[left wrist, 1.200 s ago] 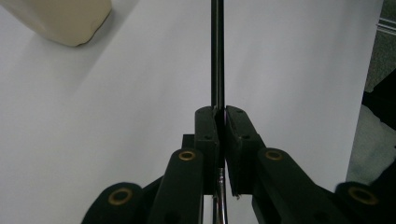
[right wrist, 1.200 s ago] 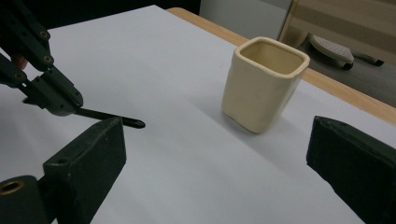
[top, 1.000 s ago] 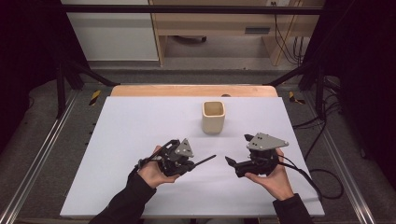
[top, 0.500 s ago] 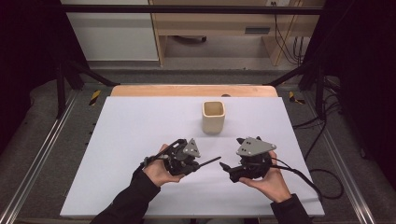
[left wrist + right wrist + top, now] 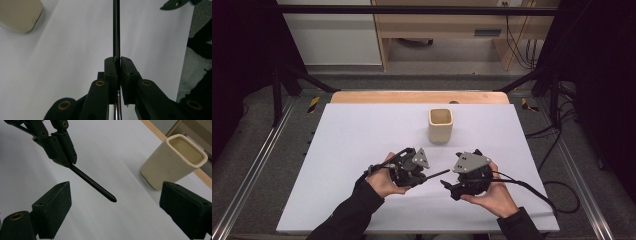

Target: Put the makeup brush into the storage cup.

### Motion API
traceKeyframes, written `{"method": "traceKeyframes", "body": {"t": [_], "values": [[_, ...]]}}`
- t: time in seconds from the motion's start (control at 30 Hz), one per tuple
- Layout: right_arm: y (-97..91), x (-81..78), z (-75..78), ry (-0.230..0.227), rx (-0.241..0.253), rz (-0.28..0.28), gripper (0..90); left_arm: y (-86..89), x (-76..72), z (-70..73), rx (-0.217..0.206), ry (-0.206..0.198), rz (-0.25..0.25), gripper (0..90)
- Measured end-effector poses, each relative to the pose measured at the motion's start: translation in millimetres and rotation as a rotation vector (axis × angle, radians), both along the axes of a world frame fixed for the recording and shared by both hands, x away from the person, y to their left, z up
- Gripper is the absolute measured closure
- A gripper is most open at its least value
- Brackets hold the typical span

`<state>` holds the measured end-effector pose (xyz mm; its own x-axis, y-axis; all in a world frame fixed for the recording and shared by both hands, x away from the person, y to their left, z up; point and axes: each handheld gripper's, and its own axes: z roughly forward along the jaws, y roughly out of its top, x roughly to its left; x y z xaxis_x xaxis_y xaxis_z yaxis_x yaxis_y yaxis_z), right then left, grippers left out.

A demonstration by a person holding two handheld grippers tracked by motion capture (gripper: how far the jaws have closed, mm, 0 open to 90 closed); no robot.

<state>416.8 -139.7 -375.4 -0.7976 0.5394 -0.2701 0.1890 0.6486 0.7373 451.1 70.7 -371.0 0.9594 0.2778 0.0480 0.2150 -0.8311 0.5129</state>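
While the left tool [image 5: 424,176] clamps a black rod [image 5: 93,184] near the cup [image 5: 440,125], the right tool [image 5: 115,212] gapes, jaws just narrowing around nothing.

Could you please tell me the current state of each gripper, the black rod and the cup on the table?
left gripper: shut on the black rod, held above the table.
right gripper: open, jaws just been closing a little, nothing between them yet.
black rod: clamped at one end, free tip pointing toward the right gripper.
cream cup: upright on the white table, looks empty, untouched.
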Motion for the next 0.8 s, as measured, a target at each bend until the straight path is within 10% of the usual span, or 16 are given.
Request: {"method": "traceKeyframes", "body": {"t": [0.8], "values": [[22.2,-3.5,-8.3,-0.023,-0.19,0.127,27.6,-10.0,2.2,4.0,0.031,0.036,-0.01,84.2]]}}
